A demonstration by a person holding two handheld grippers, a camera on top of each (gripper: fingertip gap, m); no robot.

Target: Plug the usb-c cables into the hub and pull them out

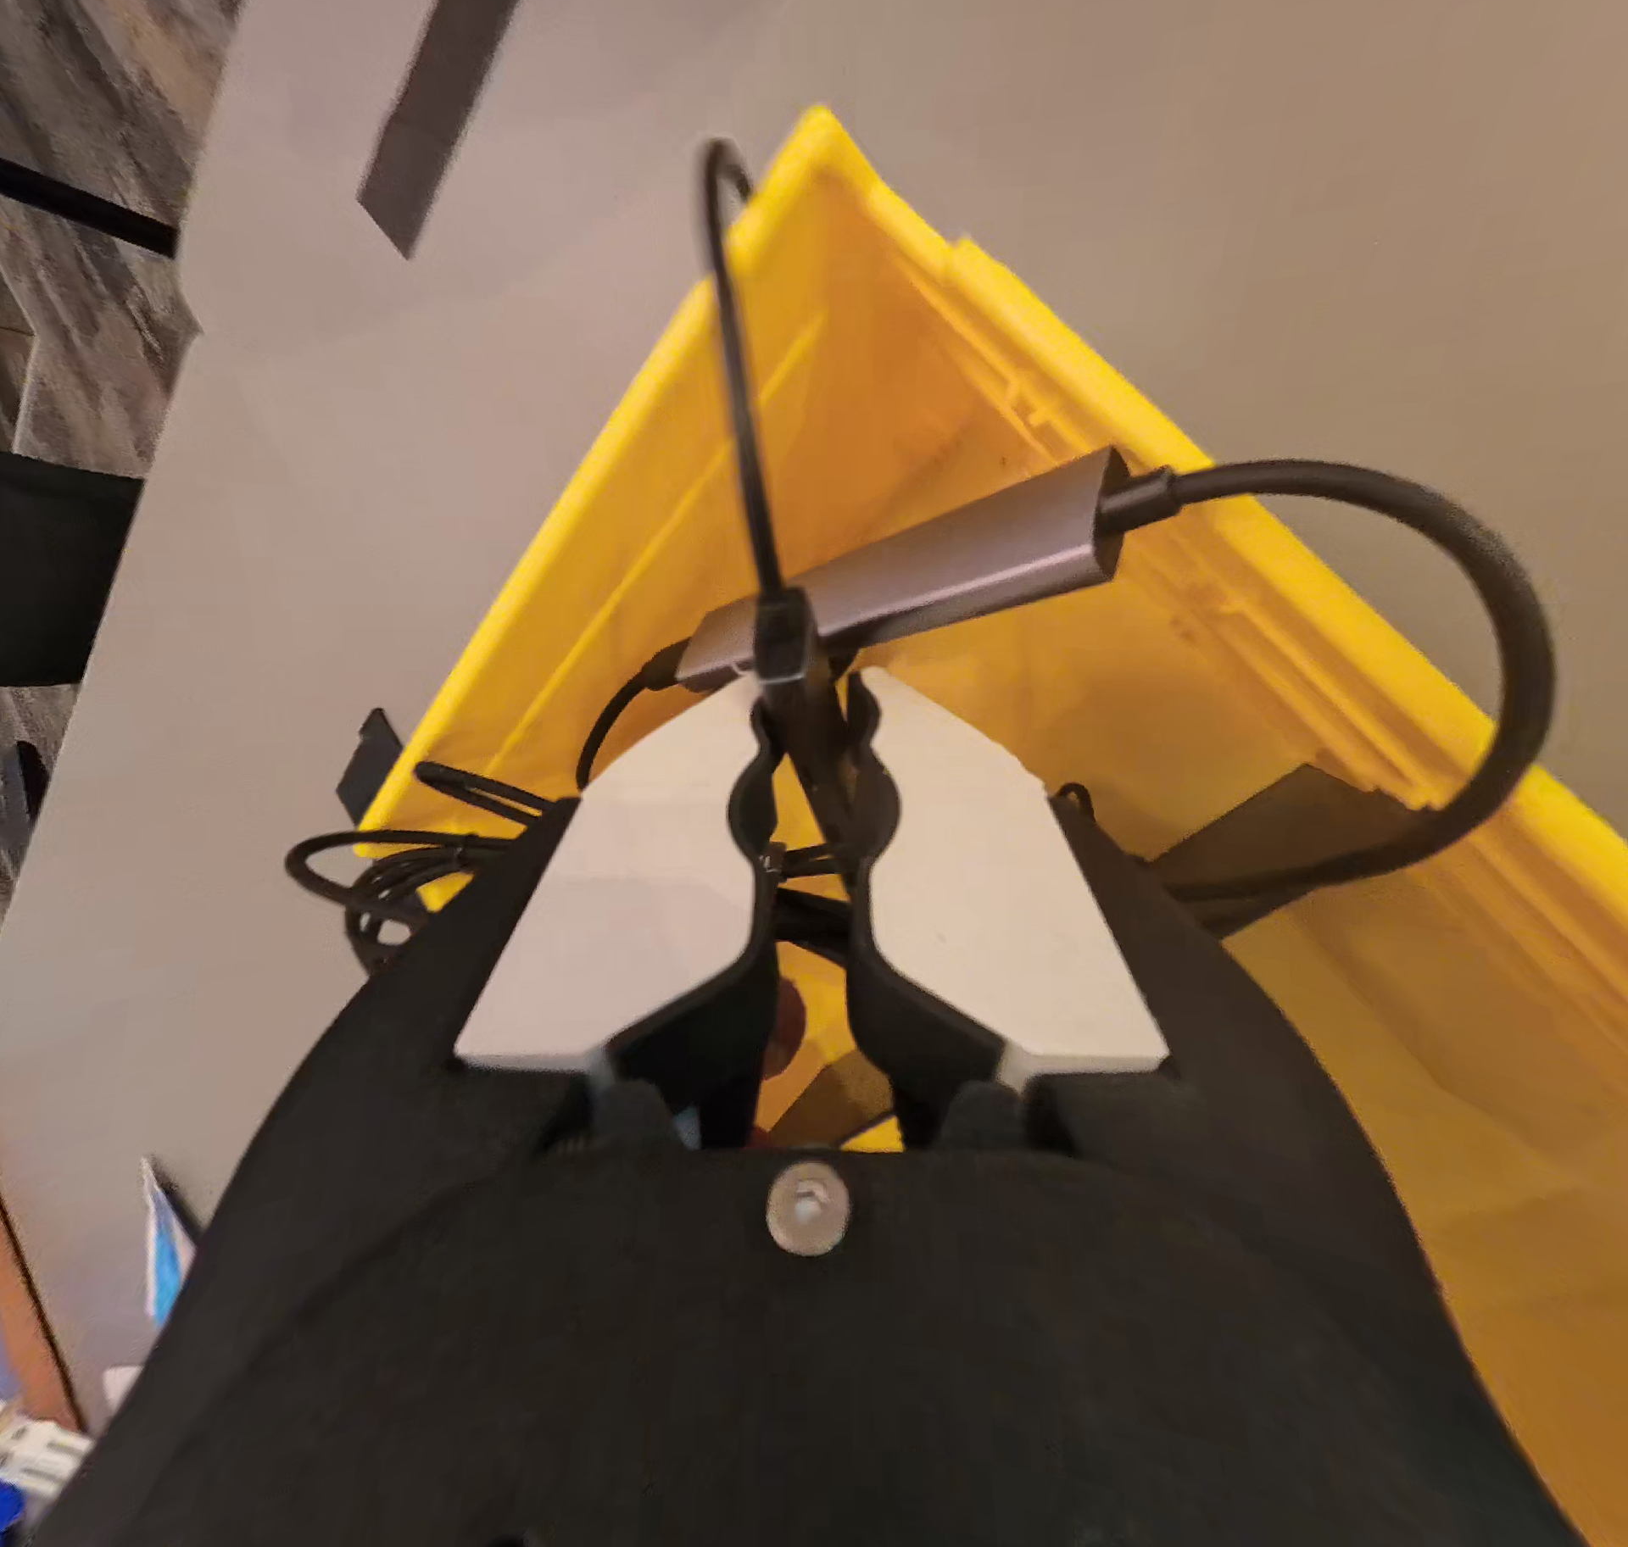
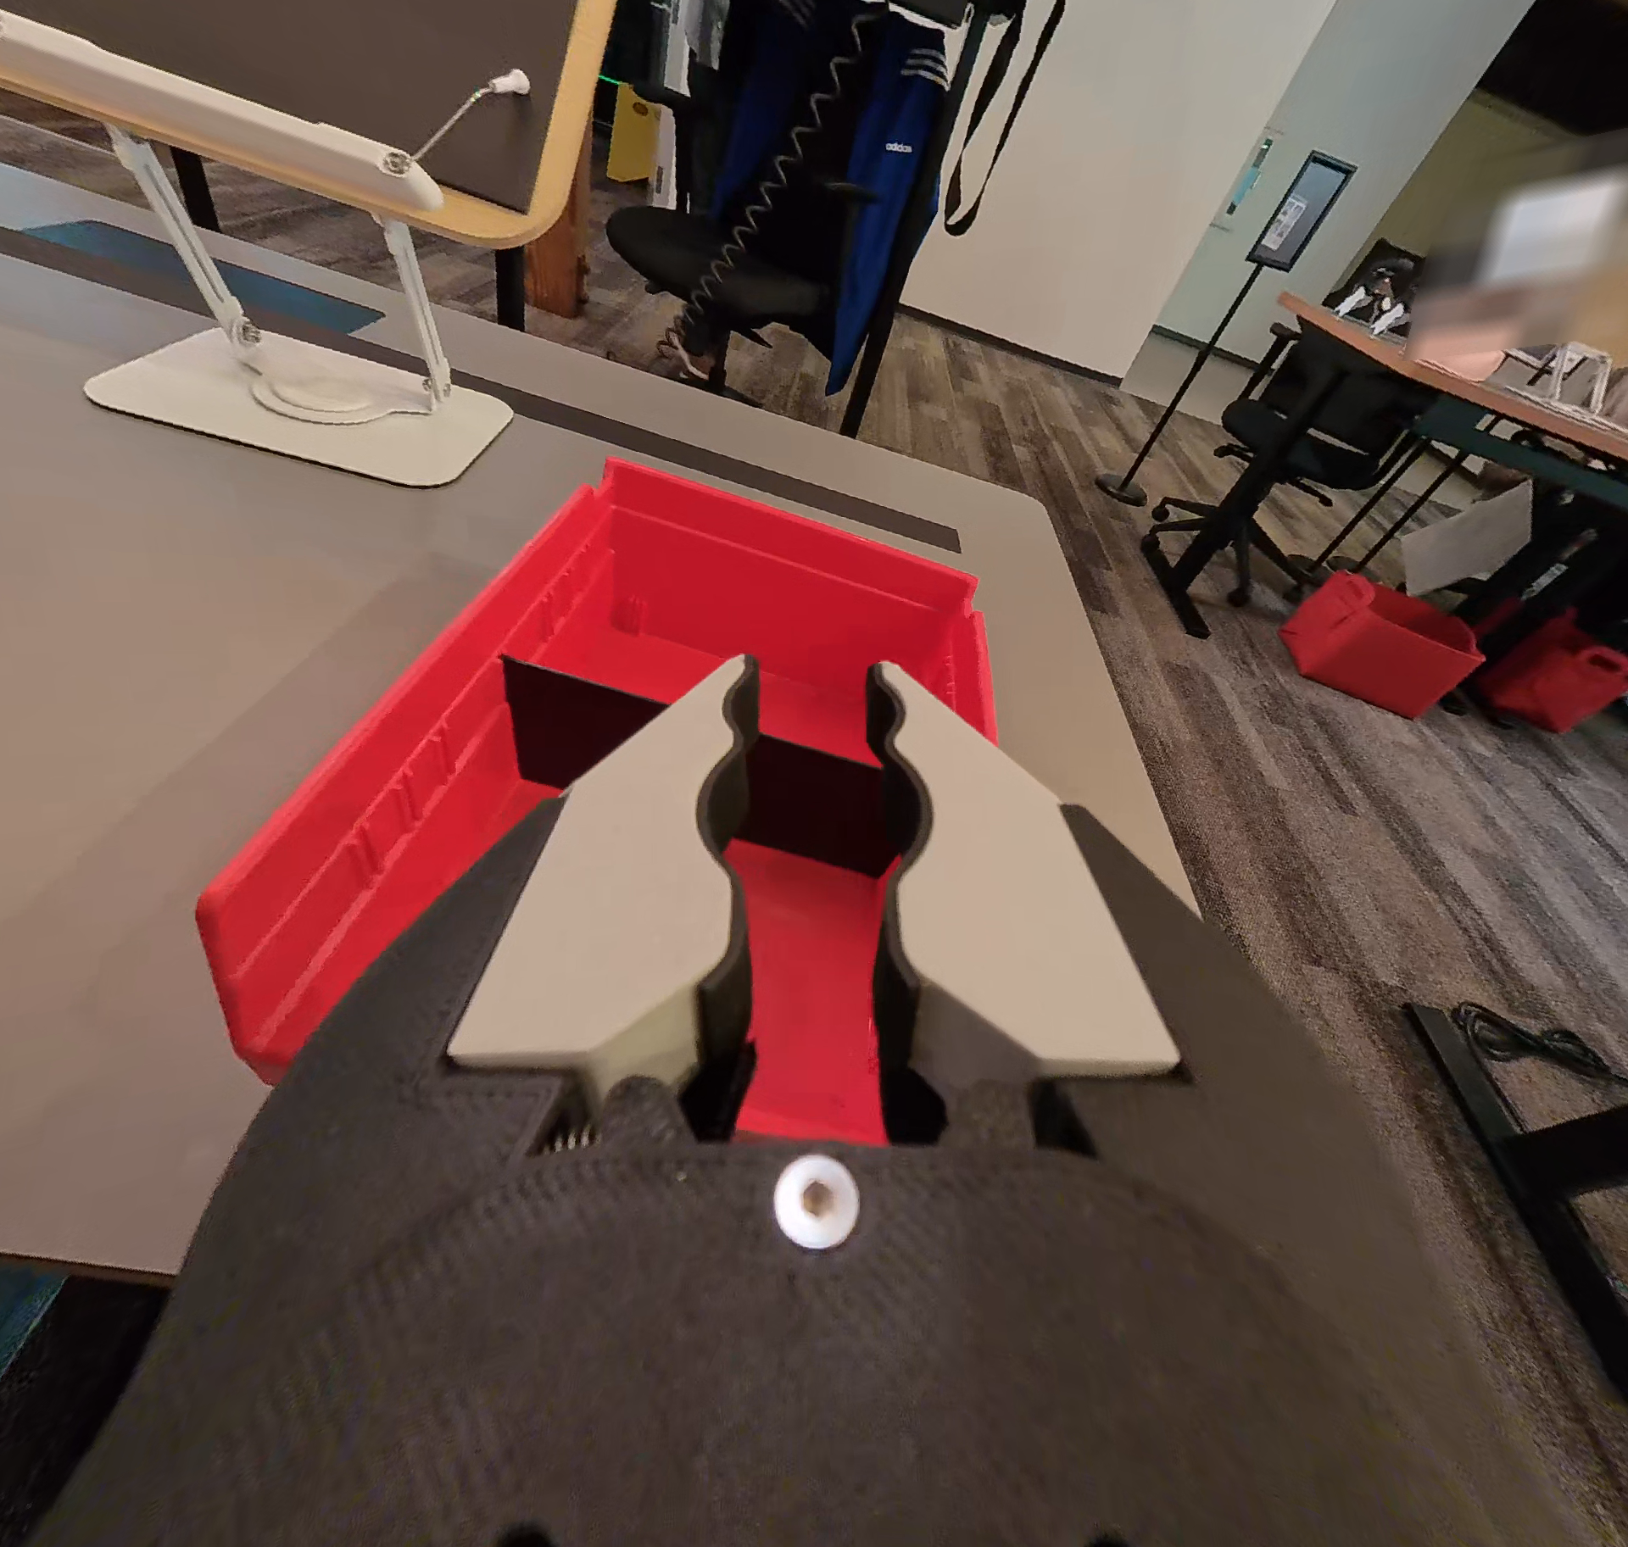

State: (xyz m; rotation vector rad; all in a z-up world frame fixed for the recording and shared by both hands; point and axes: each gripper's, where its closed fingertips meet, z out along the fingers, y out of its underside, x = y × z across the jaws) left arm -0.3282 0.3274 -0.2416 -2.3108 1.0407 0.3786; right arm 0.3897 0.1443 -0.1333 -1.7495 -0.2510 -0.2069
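Table: you work over a grey top (image 2: 264,668).
On it: your red bin (image 2: 370,835), white stand (image 2: 291,413), yellow bin (image 1: 1013,377).

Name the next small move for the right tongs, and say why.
Probably bring the right tongs, open and empty over the red bin, across to the hub. The left tongs pinch a cable plug at the hub, which hangs unsupported over the yellow bin.

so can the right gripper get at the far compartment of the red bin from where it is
Probably yes. The right gripper hangs open and empty over the red bin, whose top is uncovered. Only the black divider splits the bin, and it stands low inside, so reaching over it looks free.
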